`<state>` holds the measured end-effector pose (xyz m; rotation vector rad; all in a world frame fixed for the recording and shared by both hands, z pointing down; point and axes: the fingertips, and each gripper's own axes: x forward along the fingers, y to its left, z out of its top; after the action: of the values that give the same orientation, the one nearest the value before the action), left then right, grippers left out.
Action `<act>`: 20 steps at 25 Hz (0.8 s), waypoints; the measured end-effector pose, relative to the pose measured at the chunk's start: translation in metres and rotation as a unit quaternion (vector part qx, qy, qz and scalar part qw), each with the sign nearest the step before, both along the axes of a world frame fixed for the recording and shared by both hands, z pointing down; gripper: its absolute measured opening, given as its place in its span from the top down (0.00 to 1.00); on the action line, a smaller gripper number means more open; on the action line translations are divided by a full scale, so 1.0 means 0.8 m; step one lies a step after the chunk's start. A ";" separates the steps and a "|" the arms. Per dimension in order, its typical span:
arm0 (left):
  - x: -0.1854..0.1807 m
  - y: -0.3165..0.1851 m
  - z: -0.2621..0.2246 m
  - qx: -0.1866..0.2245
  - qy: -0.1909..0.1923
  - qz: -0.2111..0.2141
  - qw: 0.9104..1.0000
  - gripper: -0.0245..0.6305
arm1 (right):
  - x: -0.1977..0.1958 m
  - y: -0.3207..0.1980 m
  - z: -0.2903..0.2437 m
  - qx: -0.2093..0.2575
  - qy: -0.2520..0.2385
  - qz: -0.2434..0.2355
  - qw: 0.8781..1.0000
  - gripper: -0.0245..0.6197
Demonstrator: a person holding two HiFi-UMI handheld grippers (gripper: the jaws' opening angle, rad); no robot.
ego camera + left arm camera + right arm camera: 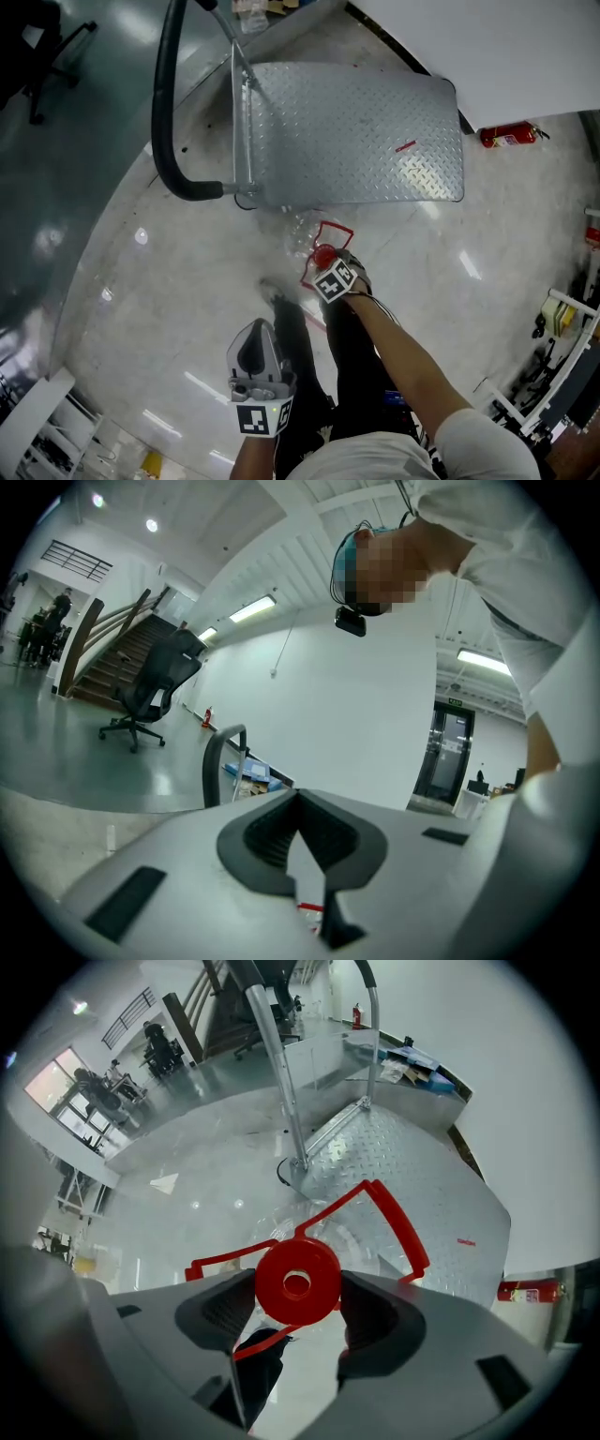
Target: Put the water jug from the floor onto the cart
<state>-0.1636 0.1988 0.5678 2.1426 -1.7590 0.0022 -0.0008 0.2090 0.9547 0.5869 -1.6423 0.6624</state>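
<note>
The clear water jug (302,232) stands on the floor just in front of the cart's steel deck (356,131). It has a red cap (298,1282) and a raised red carry handle (398,1222). My right gripper (298,1288) points straight down over the jug and is open, one finger on each side of the cap; I see no squeeze on it. In the head view the right gripper (326,262) covers most of the cap. My left gripper (258,326) hangs lower left, apart from the jug, shut and empty. The left gripper (300,803) looks level across the room.
The cart's black push handle (169,122) rises at the deck's left end. A fire extinguisher (506,136) lies by the white wall (487,47). An office chair (150,691) stands on the green floor. Shelving (562,356) is at the right. The person's legs (319,375) stand behind the jug.
</note>
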 end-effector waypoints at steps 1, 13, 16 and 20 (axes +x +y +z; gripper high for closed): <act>-0.002 0.001 0.000 -0.002 0.002 -0.001 1.000 0.96 | -0.001 0.000 0.002 0.000 0.001 0.002 1.000 0.54; 0.007 -0.004 -0.019 0.005 0.006 -0.009 1.000 0.96 | 0.010 -0.005 -0.042 0.004 0.000 -0.015 1.000 0.54; 0.015 -0.009 -0.039 0.012 0.016 -0.021 1.000 0.96 | 0.026 -0.004 -0.087 0.000 -0.006 -0.008 1.000 0.54; 0.042 -0.023 -0.090 0.035 0.015 -0.022 0.999 0.96 | 0.051 -0.023 -0.166 0.003 -0.018 -0.009 1.000 0.54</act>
<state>-0.1301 0.1803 0.4955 2.1394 -1.8145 -0.1042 0.0396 0.1905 0.8221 0.5682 -1.6818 0.6584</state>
